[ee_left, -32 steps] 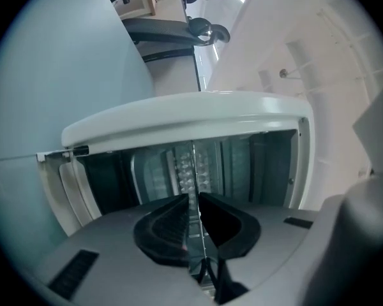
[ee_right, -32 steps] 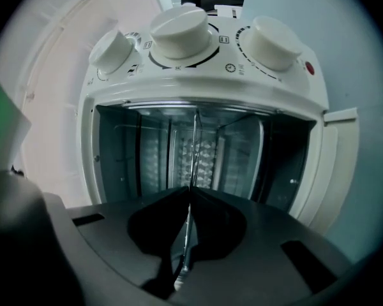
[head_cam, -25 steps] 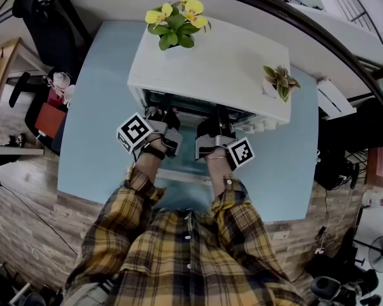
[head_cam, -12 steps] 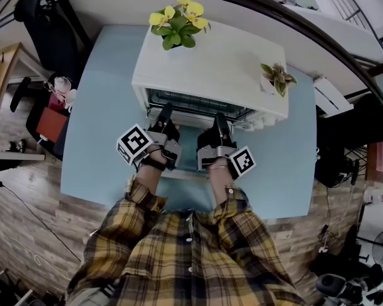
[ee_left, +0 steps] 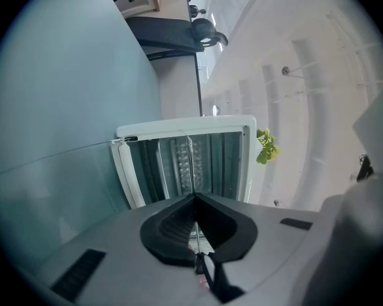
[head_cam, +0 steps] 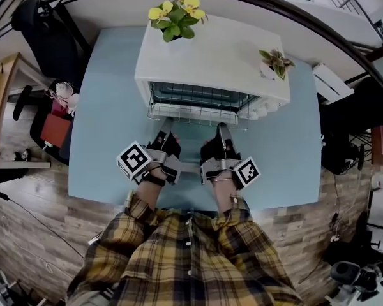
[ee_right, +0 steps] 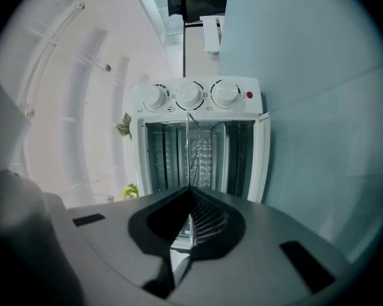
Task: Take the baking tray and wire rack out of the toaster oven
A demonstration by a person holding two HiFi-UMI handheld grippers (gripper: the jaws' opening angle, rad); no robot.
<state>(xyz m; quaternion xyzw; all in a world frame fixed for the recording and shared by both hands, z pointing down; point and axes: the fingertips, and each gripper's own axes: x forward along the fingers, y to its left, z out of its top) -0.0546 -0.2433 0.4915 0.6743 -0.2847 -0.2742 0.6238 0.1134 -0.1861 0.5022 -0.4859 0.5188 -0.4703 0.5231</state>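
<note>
The wire rack (head_cam: pixel 195 109) sticks partway out of the mouth of the white toaster oven (head_cam: pixel 223 50), its back part inside the cavity and its front rail out over the dropped glass door (head_cam: pixel 190 146), which lies on the blue counter (head_cam: pixel 108 107). Both tongs are pinched tight on that front rail: the left tongs (head_cam: pixel 166 127) grip it left of the middle and the right tongs (head_cam: pixel 222 129) right of the middle. In each gripper view the rack shows edge-on as a thin line running from the closed jaws straight ahead into the oven. The rack's long axis runs crosswise, parallel to the oven's front, so it lies directly ahead of both tongs and neither hand is nearer than the other. That is what the next move seems to turn on: an even pull by both hands straight back toward the person, keeping the rail square to the opening so the rack does not skew in its side runners. I cannot make out the baking tray apart from the rack; it may sit beneath it inside
</note>
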